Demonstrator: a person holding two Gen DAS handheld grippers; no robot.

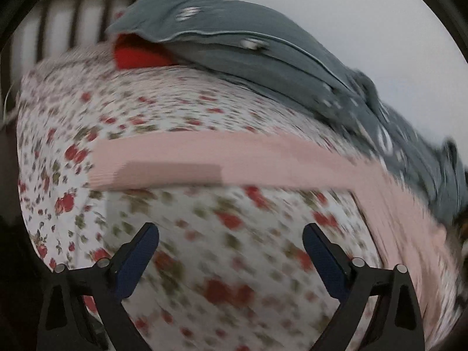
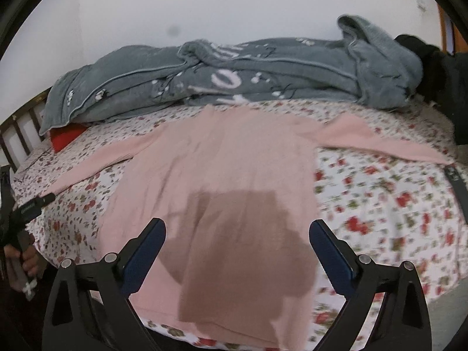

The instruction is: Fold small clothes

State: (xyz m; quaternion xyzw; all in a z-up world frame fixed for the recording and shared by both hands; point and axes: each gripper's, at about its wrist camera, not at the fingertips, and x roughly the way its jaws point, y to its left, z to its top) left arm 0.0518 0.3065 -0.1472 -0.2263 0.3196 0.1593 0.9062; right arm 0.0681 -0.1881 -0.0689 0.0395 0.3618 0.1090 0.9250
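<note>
My left gripper (image 1: 231,248) hangs with jaws spread and empty over the floral bed (image 1: 73,111), just short of one sleeve (image 1: 204,163) of the pink top (image 2: 222,158). The top lies flat across the bed with both sleeves stretched out, so I judge no fold made yet. My right gripper (image 2: 237,245) hovers above its hem, jaws spread, empty. Grey blanket (image 2: 234,73) behind.
</note>
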